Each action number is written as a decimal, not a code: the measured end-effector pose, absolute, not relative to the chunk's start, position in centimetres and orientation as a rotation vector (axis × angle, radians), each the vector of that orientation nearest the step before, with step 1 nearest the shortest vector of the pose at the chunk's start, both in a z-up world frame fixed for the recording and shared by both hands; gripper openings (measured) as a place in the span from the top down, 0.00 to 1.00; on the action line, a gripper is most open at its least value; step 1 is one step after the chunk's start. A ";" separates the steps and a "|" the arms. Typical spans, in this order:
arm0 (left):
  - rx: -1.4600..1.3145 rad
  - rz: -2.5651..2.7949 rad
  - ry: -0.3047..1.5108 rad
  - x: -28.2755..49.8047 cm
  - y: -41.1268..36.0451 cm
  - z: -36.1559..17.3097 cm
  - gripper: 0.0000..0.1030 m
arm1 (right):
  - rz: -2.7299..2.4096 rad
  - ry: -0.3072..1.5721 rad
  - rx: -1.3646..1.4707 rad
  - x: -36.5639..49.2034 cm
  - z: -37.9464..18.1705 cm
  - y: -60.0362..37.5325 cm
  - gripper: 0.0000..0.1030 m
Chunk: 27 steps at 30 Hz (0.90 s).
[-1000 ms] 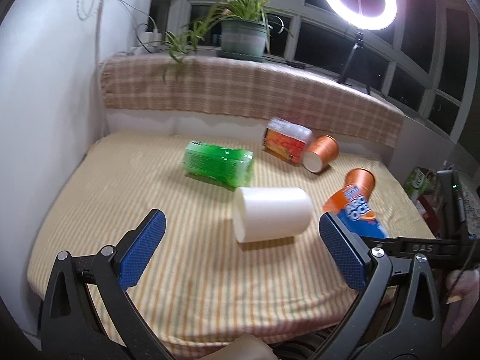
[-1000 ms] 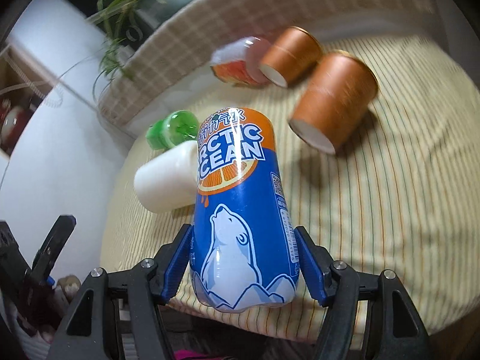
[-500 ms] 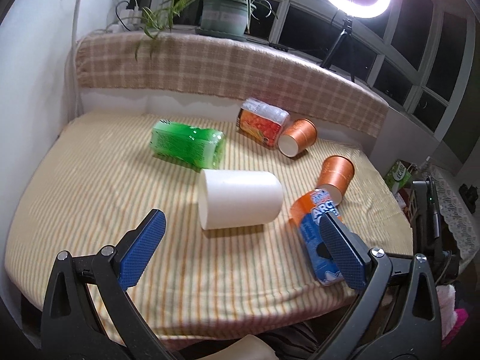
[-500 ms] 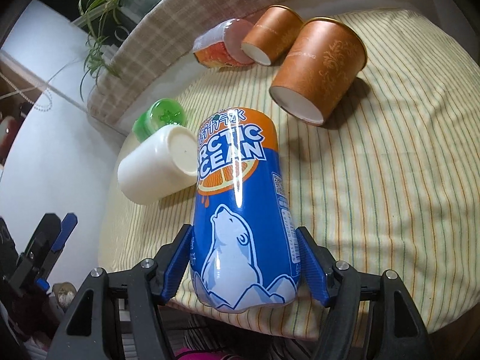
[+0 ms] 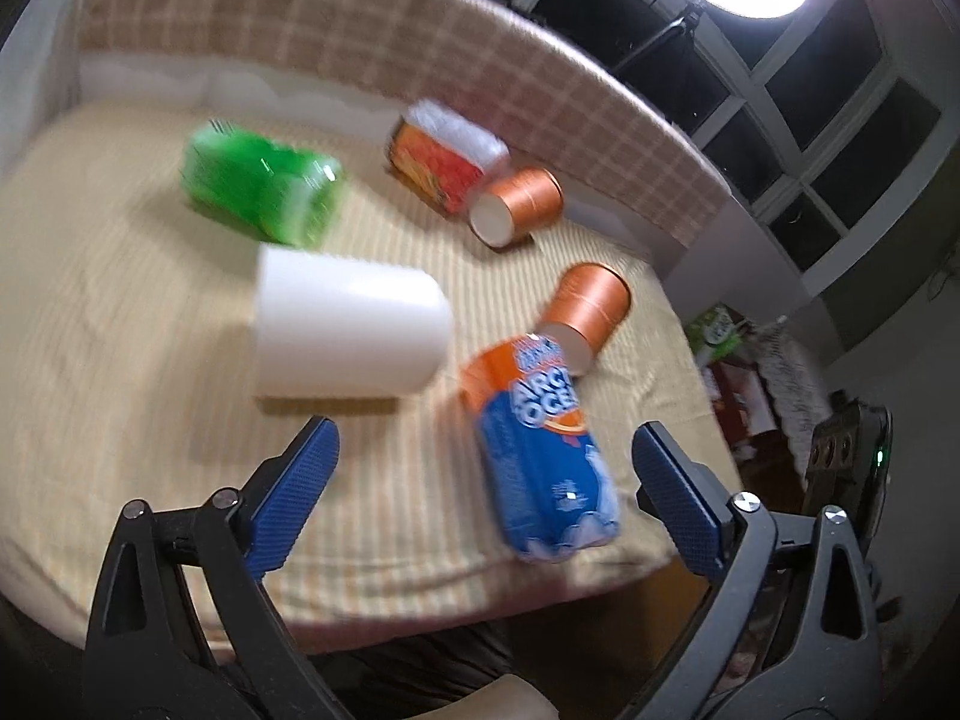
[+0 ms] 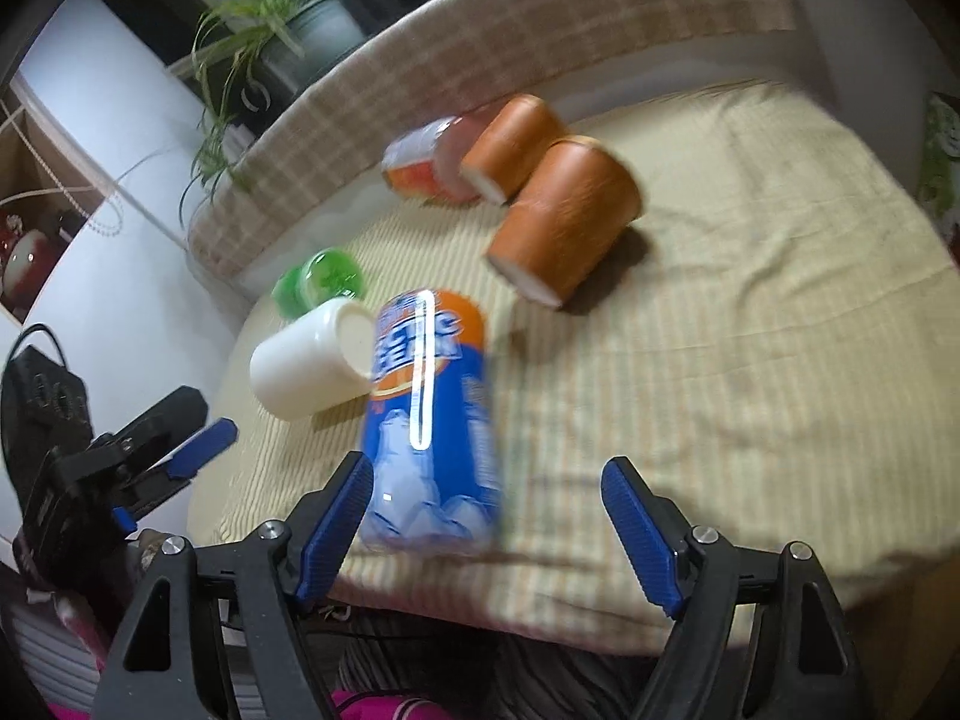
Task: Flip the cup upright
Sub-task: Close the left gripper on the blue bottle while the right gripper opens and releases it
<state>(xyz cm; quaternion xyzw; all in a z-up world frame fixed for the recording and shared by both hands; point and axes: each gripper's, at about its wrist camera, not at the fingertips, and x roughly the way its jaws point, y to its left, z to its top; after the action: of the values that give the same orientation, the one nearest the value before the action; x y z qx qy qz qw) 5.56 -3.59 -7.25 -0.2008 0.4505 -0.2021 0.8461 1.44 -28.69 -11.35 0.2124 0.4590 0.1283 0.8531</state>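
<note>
A white cup (image 5: 348,330) lies on its side mid-table; it also shows in the right wrist view (image 6: 309,360). Two orange cups lie on their sides, one nearer (image 5: 588,309) (image 6: 564,228) and one at the back (image 5: 519,204) (image 6: 510,147). A blue and orange Arctic Ocean can (image 5: 540,450) (image 6: 429,420) stands near the front edge. My left gripper (image 5: 483,492) is open and empty, short of the white cup and the can. My right gripper (image 6: 486,510) is open, with the can between its fingers beside the left one.
A green bottle (image 5: 258,186) (image 6: 315,288) lies behind the white cup. An orange-red packet (image 5: 441,159) (image 6: 420,165) lies at the back by a checked backrest (image 5: 360,54). The striped tablecloth (image 6: 750,360) stretches right. The table's front edge is just beyond both grippers.
My right gripper has opened and let go of the can, which now stands on the cloth. My left gripper has swung right and moved closer to the table.
</note>
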 end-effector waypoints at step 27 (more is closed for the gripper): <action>-0.613 -0.422 1.182 11.6 -8.5 -13.9 0.23 | 0.157 0.954 0.458 -0.5 -12.6 -33.3 0.21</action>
<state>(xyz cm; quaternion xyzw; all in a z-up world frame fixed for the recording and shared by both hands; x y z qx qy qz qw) 11.58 -8.47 -13.88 -0.2821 0.5440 -0.1944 0.7659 -0.51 -33.34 -12.55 0.2183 0.4546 0.0750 0.8603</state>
